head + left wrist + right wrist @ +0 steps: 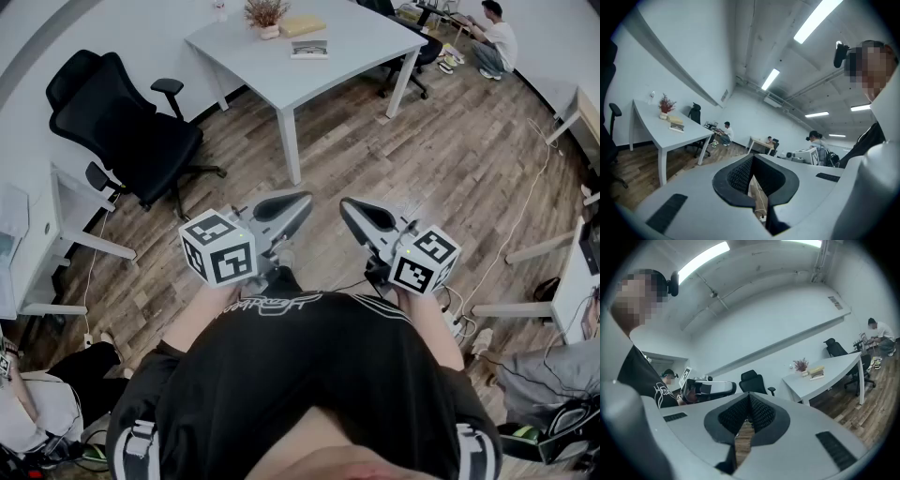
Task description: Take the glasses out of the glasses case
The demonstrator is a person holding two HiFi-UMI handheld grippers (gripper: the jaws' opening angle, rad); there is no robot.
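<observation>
- The flat items [309,49] on the far tabletop [272,80] are too small to identify.
- Both hands lie hidden beneath the left tongs [302,199] and right tongs [347,206].

I stand in an open office: white desks [361,33] on a wood floor [441,159], black swivel chairs [117,117], strip lights [820,18] on a bare ceiling. One desk carries books [309,49] and a plant [266,13]. A person [494,39] sits at another desk by the far wall.
</observation>
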